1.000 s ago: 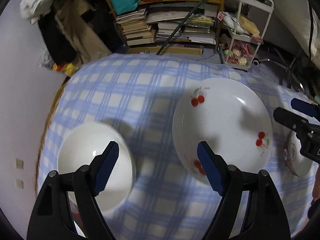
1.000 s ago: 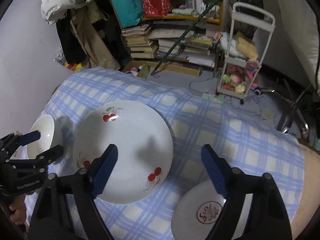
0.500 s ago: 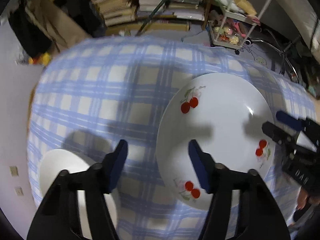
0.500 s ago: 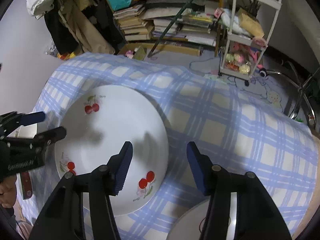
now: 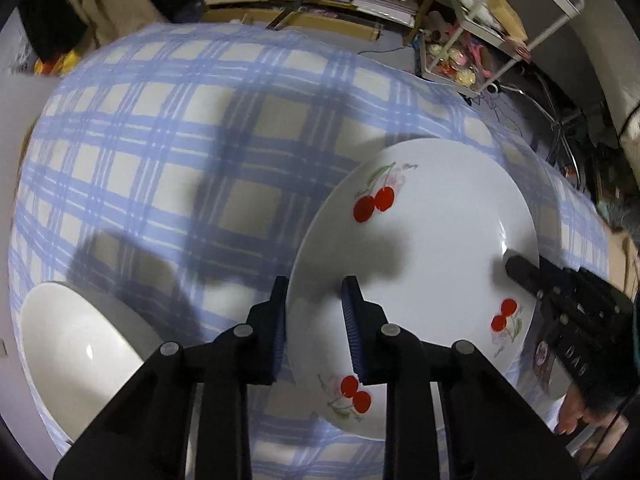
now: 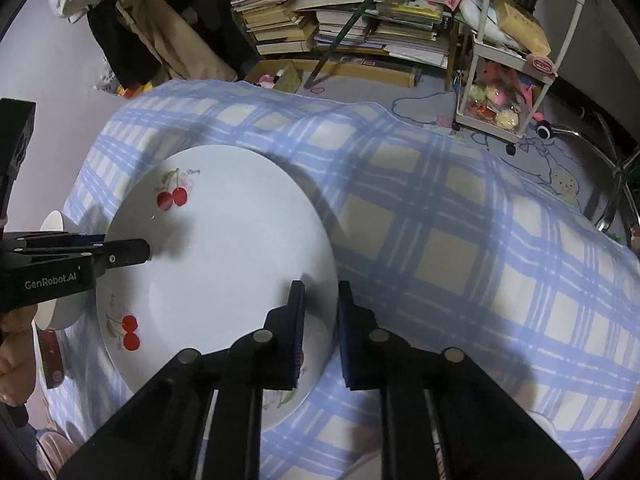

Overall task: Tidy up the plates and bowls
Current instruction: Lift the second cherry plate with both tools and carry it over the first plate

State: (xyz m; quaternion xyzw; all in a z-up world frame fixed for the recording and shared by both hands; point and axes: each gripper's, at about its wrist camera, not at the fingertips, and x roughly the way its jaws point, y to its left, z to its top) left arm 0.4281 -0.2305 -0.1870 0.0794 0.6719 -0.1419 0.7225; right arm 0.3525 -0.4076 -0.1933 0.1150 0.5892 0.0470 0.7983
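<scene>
Both claws have just been closing, down from wide a second ago. The left claw (image 5: 314, 330) now straddles the cherry plate (image 5: 420, 264) rim at its 9 o'clock, the right claw (image 6: 320, 330) at its 3 o'clock, both narrow, pads at the rim. The plate lies on the blue-checked tabletop (image 5: 168, 152); a white bowl (image 5: 76, 356) sits at 8 o'clock. Book stacks (image 6: 340, 20) and a white cart (image 6: 516, 80) stand behind.

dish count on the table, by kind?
Cherry plate: 1
Plain white bowl: 1
Small dish with red stamp, mostly hidden: 1
Total: 3
</scene>
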